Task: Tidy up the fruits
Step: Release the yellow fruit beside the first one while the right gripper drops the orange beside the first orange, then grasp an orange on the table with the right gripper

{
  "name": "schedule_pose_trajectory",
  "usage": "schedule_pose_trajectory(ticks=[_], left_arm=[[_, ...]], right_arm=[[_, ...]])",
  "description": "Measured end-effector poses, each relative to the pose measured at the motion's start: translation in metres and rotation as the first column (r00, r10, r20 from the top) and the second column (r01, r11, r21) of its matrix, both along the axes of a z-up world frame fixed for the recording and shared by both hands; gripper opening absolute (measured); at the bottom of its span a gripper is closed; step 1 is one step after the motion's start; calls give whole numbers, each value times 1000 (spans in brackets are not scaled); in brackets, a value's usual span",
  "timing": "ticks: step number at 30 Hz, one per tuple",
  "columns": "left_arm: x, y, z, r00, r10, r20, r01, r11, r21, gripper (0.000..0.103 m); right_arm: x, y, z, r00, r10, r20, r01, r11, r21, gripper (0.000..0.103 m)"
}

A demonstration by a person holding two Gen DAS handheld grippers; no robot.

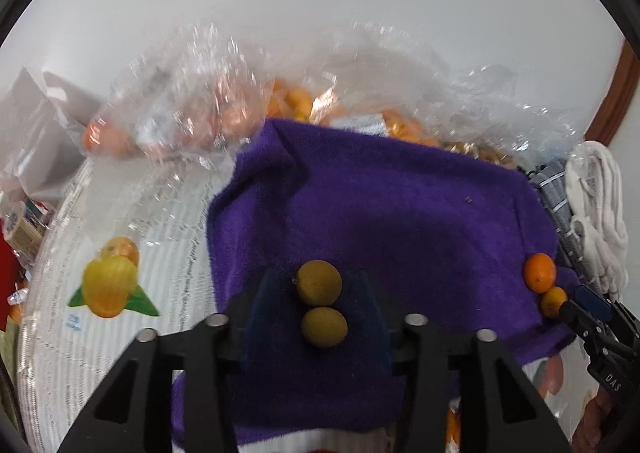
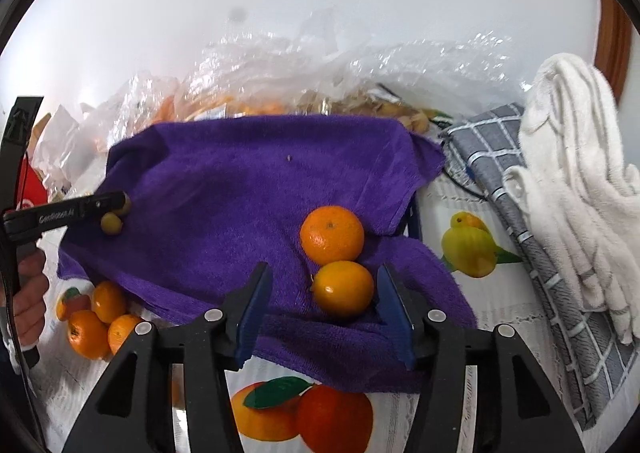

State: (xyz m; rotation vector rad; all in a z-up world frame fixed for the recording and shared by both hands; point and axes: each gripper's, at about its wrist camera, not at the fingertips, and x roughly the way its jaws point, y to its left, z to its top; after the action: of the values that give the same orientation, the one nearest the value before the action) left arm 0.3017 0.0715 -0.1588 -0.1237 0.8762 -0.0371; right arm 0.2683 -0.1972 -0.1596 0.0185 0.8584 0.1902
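Observation:
A purple towel (image 1: 400,213) lies spread on the table. Two small yellow-green fruits (image 1: 319,281) (image 1: 324,327) rest on it in a line between the fingers of my left gripper (image 1: 320,303), which is open with a slim gap on each side. In the right wrist view, an orange (image 2: 332,235) and a smaller yellow-orange fruit (image 2: 343,289) touch each other on the towel (image 2: 240,181). My right gripper (image 2: 323,277) is open around the smaller one: the right pad is close to it, the left pad well clear. The left gripper (image 2: 118,209) shows at the towel's left edge.
Clear plastic bags (image 1: 208,109) of oranges lie behind the towel. A grey checked cloth (image 2: 500,181) and white towel (image 2: 576,173) sit at the right. Three loose oranges (image 2: 96,317) lie off the towel's near left corner. A hand (image 2: 28,301) holds the left gripper.

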Motion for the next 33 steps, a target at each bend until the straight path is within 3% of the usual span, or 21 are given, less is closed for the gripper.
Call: schedule_pose_trajectory(ticks=[5,11,21,27,33], left_arm=[[-32,1,15,999,-18,51,17,999,34,51],[-73,9,9,999,-39,26,40,998,-42,51],[-125,24,-9,996,-85,-12,85,995,49,51],[-136,35,-25,997,-62,-49,66,993,96,51],[-144,50,-29,998,-43,-52,47,996,74,51]], right_arm=[[-22,1,17,999,-32,23,31,999,21,55],[-49,-1,25,990,-137,28,138,990,-30,58],[-103,22,25,993,-113,19,114,992,-54,58],[-121,42,18,998,-67,10,68,996,-56,58],[-127,60,11,1000,-10,-20,9,999,-42,58]])
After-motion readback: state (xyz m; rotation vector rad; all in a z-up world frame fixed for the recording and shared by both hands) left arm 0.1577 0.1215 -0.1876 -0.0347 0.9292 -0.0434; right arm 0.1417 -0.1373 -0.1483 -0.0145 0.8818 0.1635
